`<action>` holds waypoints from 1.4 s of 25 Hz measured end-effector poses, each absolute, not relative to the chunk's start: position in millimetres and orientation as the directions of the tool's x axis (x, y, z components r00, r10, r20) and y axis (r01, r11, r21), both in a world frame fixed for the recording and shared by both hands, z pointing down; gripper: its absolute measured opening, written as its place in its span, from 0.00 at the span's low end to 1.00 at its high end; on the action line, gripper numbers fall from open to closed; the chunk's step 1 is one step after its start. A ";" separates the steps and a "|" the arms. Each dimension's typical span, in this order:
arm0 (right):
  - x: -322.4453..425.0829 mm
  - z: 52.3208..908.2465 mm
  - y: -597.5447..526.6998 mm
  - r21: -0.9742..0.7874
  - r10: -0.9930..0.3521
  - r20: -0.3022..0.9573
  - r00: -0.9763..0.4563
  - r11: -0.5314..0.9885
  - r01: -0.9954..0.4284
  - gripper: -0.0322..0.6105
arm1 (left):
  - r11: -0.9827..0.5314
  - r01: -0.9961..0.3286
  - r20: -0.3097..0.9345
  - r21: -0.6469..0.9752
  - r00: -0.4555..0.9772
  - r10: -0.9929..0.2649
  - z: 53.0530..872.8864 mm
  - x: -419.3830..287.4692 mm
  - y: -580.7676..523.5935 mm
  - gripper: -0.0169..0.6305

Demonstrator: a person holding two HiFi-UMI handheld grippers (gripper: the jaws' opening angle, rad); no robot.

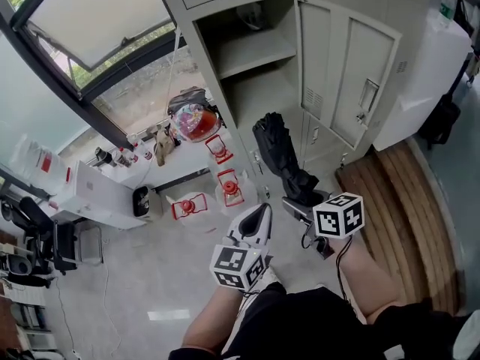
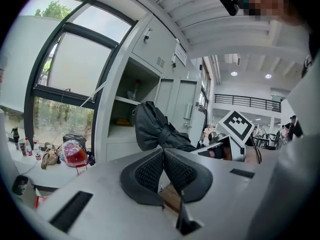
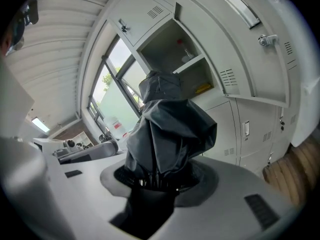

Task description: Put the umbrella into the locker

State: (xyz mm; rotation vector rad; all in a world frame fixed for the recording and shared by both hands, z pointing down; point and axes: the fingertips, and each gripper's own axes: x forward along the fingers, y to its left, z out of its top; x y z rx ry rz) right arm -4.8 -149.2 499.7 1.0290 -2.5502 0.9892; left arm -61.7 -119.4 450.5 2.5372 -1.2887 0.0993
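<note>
R hand-held gripper [image 3: 159, 176] pinches the folded black umbrella [image 1: 279, 150] near its lower end. Umbrella sticks up & fwd, in the air in front of the locker [image 1: 212, 77], not inside. Locker door [image 1: 367, 73] hangs open; shelf [image 1: 255, 52] shows in the open compartment. L hand-held gripper [image 2: 163, 160]: jaws pressed together, nothing between, just beside the R one.

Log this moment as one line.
right gripper: shut on umbrella | left gripper: shut, empty | locker: open, umbrella not yet inside
</note>
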 end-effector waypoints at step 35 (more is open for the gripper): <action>-57.9 507.3 -268.5 -0.433 -0.616 0.495 -0.613 0.437 -0.788 0.41 | -0.680 -0.703 0.152 0.206 0.710 -0.688 451.7 -117.5 -214.5 0.05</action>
